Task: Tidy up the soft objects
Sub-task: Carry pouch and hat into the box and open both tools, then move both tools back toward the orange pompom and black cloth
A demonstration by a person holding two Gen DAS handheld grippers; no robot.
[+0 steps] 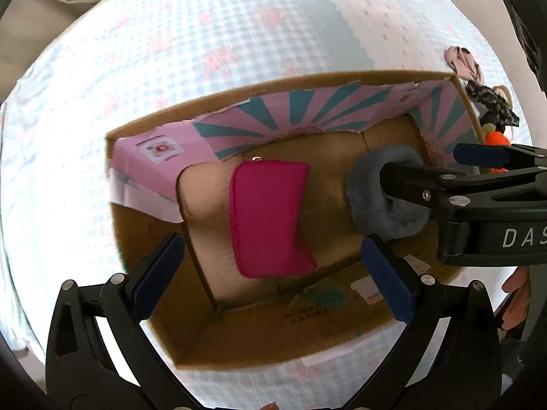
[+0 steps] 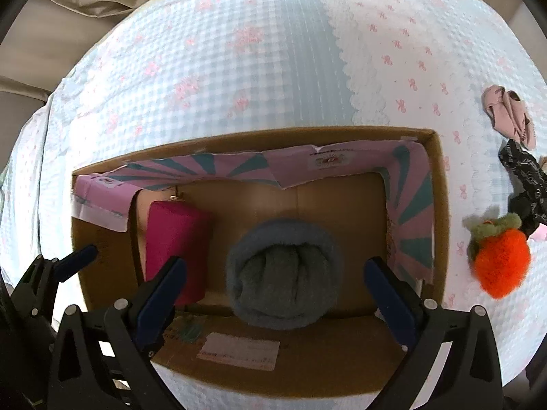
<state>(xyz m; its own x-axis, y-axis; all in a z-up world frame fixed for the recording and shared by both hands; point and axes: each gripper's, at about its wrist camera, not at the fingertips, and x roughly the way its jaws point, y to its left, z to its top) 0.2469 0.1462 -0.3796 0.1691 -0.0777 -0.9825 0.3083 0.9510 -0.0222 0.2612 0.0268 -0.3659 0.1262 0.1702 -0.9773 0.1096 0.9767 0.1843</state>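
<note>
An open cardboard box (image 1: 273, 83) (image 2: 253, 136) with pink and teal flaps folded inside sits on a checked bedspread. A magenta zip pouch (image 1: 270, 218) (image 2: 176, 253) lies in its left part. A grey fluffy rolled item (image 1: 386, 198) (image 2: 283, 273) rests in the middle. My left gripper (image 1: 273, 276) hangs open above the pouch, apart from it. My right gripper (image 2: 277, 288) (image 1: 420, 162) stands open over the grey item, its blue pads clear of it on both sides. Neither holds anything. One finger (image 2: 77, 258) of the left gripper shows at the left in the right wrist view.
On the bedspread right of the box lie an orange plush with a green top (image 2: 501, 259) (image 1: 495, 136), a black patterned cloth (image 2: 526, 184) (image 1: 492, 102) and pale pink socks (image 2: 509, 112) (image 1: 461, 61). Beige bedding (image 2: 85, 0) lies beyond the bedspread's far left edge.
</note>
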